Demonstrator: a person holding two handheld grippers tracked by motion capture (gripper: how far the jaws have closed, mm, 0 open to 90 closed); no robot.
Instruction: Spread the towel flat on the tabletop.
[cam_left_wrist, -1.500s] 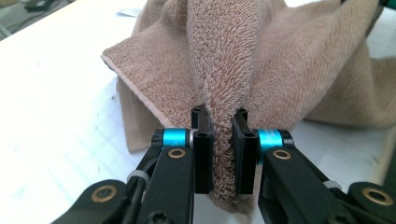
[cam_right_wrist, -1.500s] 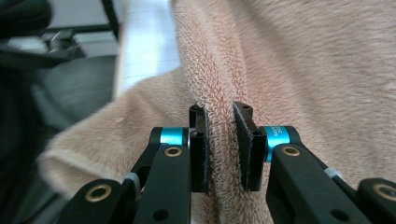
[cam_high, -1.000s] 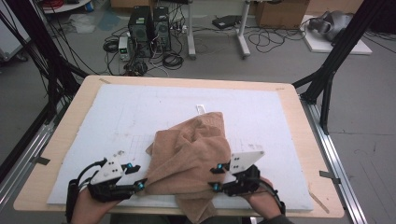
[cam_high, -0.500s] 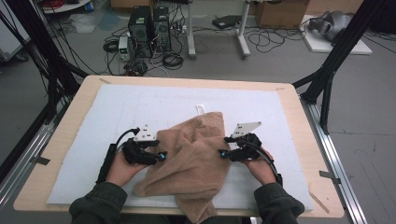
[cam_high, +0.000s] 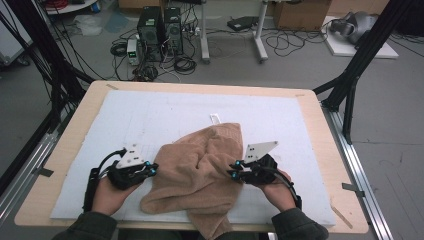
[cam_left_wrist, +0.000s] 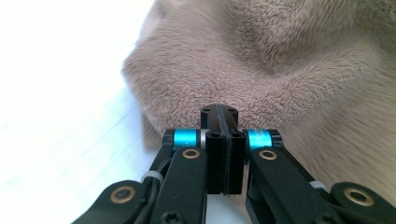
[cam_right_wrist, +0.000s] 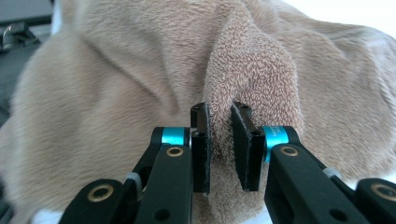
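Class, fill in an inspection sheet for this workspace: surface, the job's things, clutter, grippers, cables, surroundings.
Surface: wooden table with a white mat on top.
Job's things: tan towel, rumpled, its near end hanging over the table's near edge.
Clutter: small white tab on the mat beyond the towel.
Grippers: left gripper jaws together at the towel's edge, no cloth visible between them; right gripper pinching a towel fold.
Cables: black cable trailing from the left gripper.
Surroundings: computer towers and floor wiring.
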